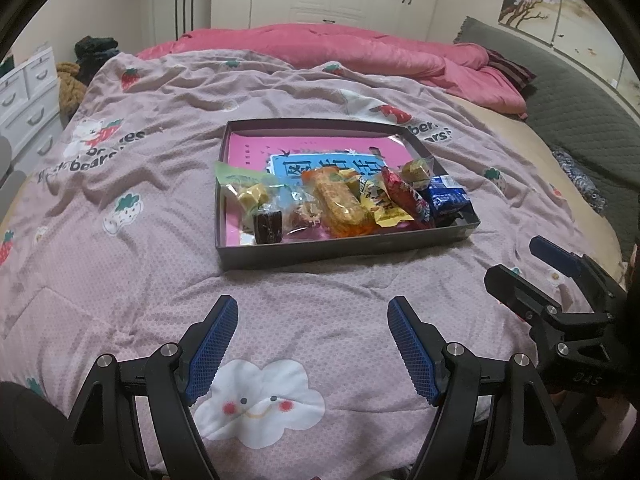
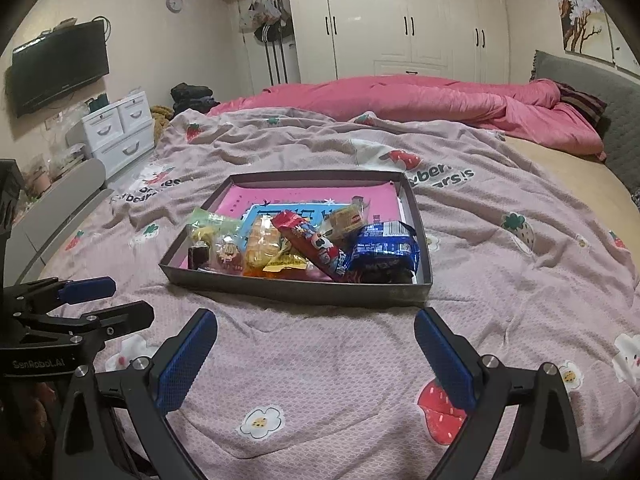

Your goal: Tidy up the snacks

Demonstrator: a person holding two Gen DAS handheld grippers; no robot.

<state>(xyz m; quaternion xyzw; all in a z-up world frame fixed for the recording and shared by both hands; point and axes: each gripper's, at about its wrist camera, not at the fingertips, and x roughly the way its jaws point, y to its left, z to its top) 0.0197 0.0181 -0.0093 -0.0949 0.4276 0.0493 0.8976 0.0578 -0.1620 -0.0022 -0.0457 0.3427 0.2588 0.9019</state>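
My left gripper (image 1: 312,344) has its jaws apart with nothing between them, only quilt below. My right gripper (image 2: 316,356) has its jaws spread wide and is just as empty; in the left view I see it off to the side, cut by the frame edge.

Both hang over a pale pink quilt (image 2: 304,368) printed with strawberries, clouds and small flowers, wrinkled all over. Beyond it lies a bunched bright pink duvet (image 2: 420,96), then white wardrobe doors (image 2: 400,16). I can see a wall-mounted TV (image 2: 60,64), a white drawer unit (image 2: 120,132) and a grey headboard (image 2: 592,88).

The writing on the quilt is partly folded under, so I can't read it. The labels on the wrappers are too small to make out.

The snacks sit in a shallow dark box (image 1: 344,250) in the middle of the quilt, ahead of both grippers and apart from them. They crowd its near end: a green-topped bag (image 1: 244,184), a long orange pack (image 1: 340,204), a red stick pack (image 1: 404,196) and a blue packet (image 1: 448,198). The far end shows a pink sheet (image 1: 320,146).
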